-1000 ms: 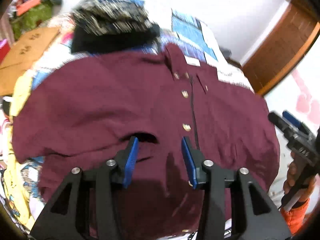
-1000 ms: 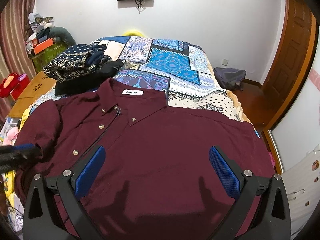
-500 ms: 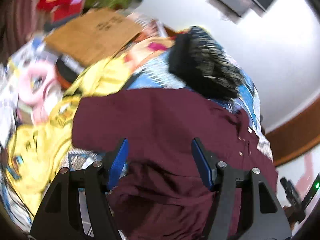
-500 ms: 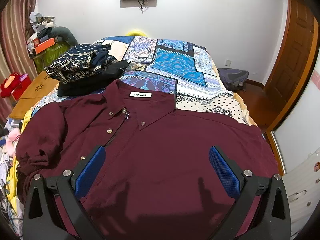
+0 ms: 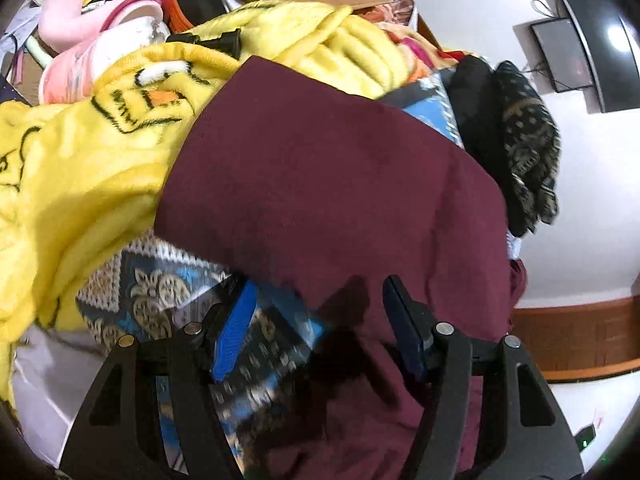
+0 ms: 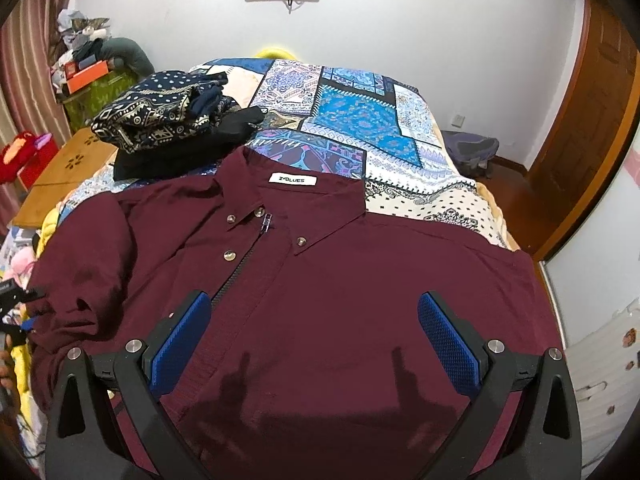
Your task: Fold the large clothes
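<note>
A maroon button-up shirt (image 6: 360,280) lies face up and spread flat on the patchwork bedspread (image 6: 360,120), collar at the far side. My right gripper (image 6: 312,336) is open wide and empty, hovering over the shirt's lower front. My left gripper (image 5: 316,320) is open and empty at the shirt's left side, above the edge of the left sleeve (image 5: 320,168), where sleeve meets bedspread. Its tip also shows at the left edge of the right wrist view (image 6: 16,300).
A pile of dark patterned clothes (image 6: 172,120) sits on the bed beyond the shirt's left shoulder. A yellow blanket (image 5: 80,140) and pink items (image 5: 80,20) lie off the bed's left side. A wooden door (image 6: 592,120) stands at right.
My left gripper has swung from the shirt's front out to the left sleeve edge and lower. My right gripper has stayed over the shirt's lower front, shifting slightly.
</note>
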